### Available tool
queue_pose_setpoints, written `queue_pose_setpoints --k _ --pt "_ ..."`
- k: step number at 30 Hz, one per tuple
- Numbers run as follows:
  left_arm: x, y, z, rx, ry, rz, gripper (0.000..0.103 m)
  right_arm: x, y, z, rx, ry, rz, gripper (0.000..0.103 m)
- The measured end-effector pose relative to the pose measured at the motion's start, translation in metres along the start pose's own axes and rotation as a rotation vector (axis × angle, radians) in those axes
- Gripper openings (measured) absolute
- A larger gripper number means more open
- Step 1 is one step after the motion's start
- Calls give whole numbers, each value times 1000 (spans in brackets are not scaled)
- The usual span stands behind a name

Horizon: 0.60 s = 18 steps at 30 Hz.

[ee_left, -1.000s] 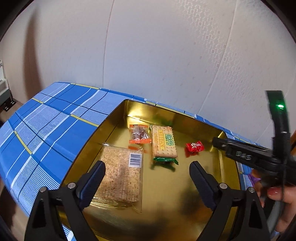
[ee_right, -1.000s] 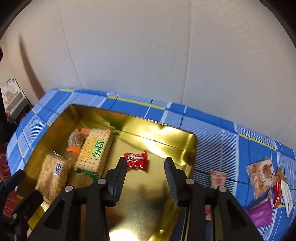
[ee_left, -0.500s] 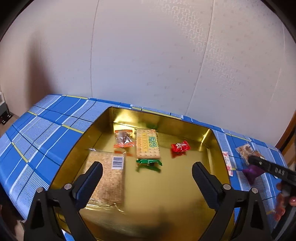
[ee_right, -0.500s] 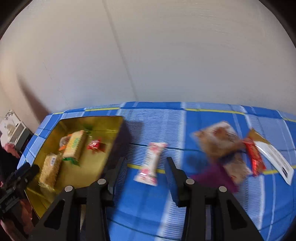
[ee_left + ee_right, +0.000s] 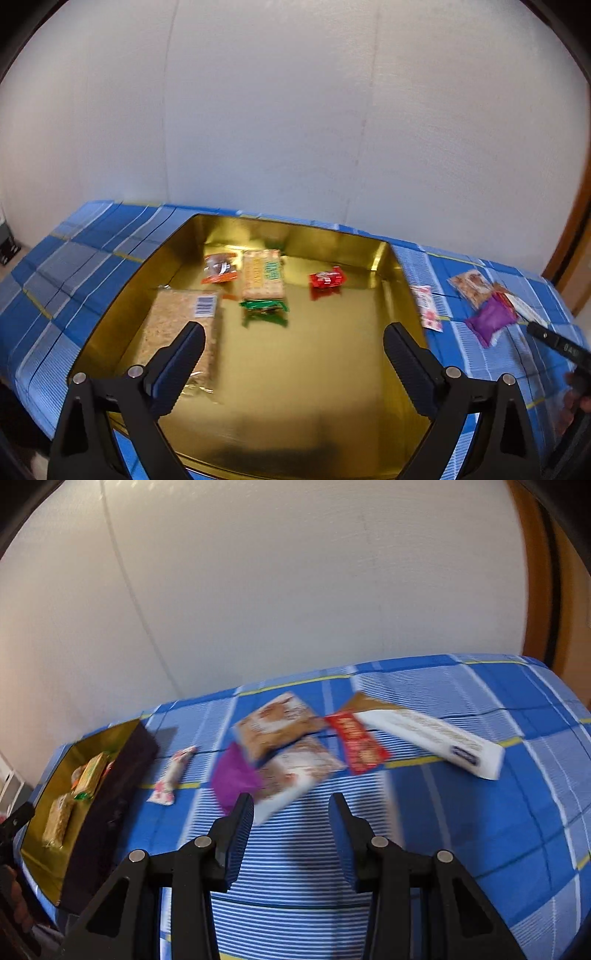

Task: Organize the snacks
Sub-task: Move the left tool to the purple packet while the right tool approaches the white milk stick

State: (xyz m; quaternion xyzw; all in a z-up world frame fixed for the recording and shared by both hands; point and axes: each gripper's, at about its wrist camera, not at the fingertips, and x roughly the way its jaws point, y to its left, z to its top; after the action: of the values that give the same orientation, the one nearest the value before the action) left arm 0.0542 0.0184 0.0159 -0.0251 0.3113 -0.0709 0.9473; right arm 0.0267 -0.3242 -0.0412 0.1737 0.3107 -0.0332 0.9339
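Observation:
A gold tray (image 5: 384, 254) on the blue checked cloth holds a rice cracker pack (image 5: 181, 325), an orange snack (image 5: 219, 267), a biscuit pack (image 5: 263, 275) and a red candy (image 5: 325, 278). My left gripper (image 5: 295, 354) hovers open over the tray's near half, holding nothing. Right of the tray lie loose snacks: a pink-white packet (image 5: 171, 775), a purple packet (image 5: 234, 779), two brown-and-white packets (image 5: 275, 723) (image 5: 295, 775), a red bar (image 5: 356, 744) and a long white bar (image 5: 432, 738). My right gripper (image 5: 291, 812) is open and empty just short of the nearer brown-and-white packet.
The tray's dark outer wall (image 5: 110, 794) stands left of the loose snacks. A white wall runs behind the table, with a wooden door frame (image 5: 535, 572) at the far right. Bare cloth (image 5: 461, 812) lies right of my right gripper.
My right gripper has swung from over the tray, past its right wall, to the pile of loose snacks. The left gripper shifted a little and rolled more level over the tray, still open.

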Motion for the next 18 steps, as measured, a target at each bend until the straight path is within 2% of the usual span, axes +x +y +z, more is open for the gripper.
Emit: queue_pose_setpoints --k 3,5,8,14,18 --pt "-2 -15 -8 27 -3 -28 99 -9 -20 -6 8 -40 -25 43" --pt "-2 -24 -13 46 6 -42 100 -12 -31 -9 42 -29 -43 43" --pt "-5 -38 -19 81 0 -59 100 -17 -51 -13 128 -16 -8 43" --pt "-14 -68 -29 161 -24 -101 101 -25 -70 -14 117 -26 -76 43" --pt "-10 -88 -35 200 33 -132 101 -17 -81 -1 97 -30 -134 43"
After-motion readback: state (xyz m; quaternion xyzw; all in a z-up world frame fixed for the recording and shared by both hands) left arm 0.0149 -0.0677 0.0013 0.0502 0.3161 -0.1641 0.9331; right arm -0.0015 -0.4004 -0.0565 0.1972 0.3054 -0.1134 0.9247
